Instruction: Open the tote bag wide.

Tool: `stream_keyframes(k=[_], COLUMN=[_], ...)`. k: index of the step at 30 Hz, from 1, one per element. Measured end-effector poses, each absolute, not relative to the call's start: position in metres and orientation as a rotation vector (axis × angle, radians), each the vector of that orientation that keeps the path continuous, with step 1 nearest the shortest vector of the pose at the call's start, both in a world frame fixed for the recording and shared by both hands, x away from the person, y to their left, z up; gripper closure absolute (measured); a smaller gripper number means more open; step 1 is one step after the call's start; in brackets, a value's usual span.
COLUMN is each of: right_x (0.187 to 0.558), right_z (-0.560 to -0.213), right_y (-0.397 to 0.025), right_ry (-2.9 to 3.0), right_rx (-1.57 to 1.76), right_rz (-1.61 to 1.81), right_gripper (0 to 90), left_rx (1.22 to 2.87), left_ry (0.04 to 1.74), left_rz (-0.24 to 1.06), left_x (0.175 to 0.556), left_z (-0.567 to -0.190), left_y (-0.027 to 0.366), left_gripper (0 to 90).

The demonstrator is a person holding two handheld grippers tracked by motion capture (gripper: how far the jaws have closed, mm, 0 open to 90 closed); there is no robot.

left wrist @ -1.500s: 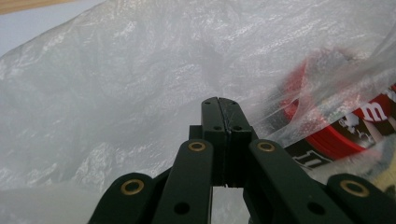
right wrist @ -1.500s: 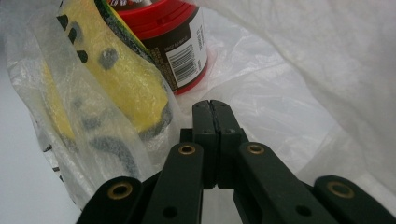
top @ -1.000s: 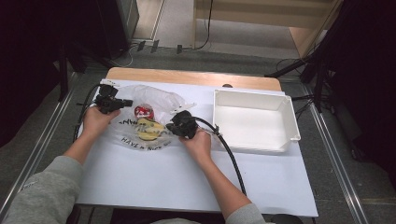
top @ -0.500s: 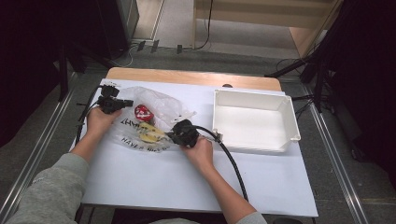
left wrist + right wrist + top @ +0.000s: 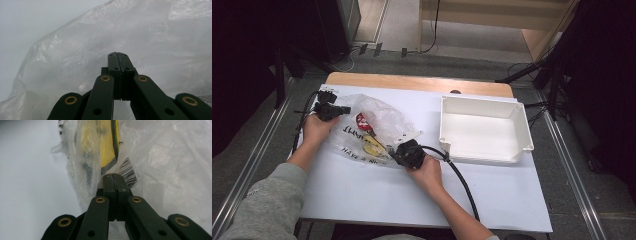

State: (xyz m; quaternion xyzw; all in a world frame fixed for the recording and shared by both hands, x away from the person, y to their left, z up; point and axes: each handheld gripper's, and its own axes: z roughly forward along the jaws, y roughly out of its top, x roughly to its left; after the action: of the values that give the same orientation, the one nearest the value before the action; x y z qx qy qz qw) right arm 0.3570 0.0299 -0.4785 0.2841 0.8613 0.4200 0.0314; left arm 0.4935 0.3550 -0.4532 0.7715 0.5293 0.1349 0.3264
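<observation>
Your left hand-held gripper [image 5: 346, 109] sits at the far left of the table [image 5: 377, 200], its jaws pressed together on the far-left edge of the clear plastic bag [image 5: 377, 117]. In the left gripper view the film [image 5: 75, 50] rises crinkled just past the closed jaw tips, and a thin fold of it looks pinched between them.

Your right hand-held gripper [image 5: 391, 151] is at the bag's near right edge, in front of your right hand [image 5: 428, 172]. Its jaws are also closed flat against each other on the bag. In the right gripper view a yellow item with a dark green rim [image 5: 107, 147] lies inside the film just beyond the tips, beside a barcode label [image 5: 128, 172].

The bag lies on the left half of the table, printed with black lettering, with a red item [image 5: 362, 120] and the yellow item [image 5: 373, 146] inside. The white tray [image 5: 522, 131] stands well apart to the right.
</observation>
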Motion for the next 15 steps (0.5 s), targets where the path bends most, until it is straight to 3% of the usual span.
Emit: stream_keyframes(k=[6, 15], right_x=[0.342, 0.354], right_z=[-0.478, -0.467], right_y=[0.028, 0.027], right_ry=[2.688, 2.654], right_rx=[0.796, 0.866], right_rz=[1.3, 1.296], right_gripper=[90.0, 90.0], left_rx=[1.988, 2.028], left_ry=[1.427, 1.386], left_rz=[0.361, 0.333], left_x=[0.494, 0.489], left_z=[-0.453, -0.448], left_y=[0.362, 0.357], left_gripper=[90.0, 90.0])
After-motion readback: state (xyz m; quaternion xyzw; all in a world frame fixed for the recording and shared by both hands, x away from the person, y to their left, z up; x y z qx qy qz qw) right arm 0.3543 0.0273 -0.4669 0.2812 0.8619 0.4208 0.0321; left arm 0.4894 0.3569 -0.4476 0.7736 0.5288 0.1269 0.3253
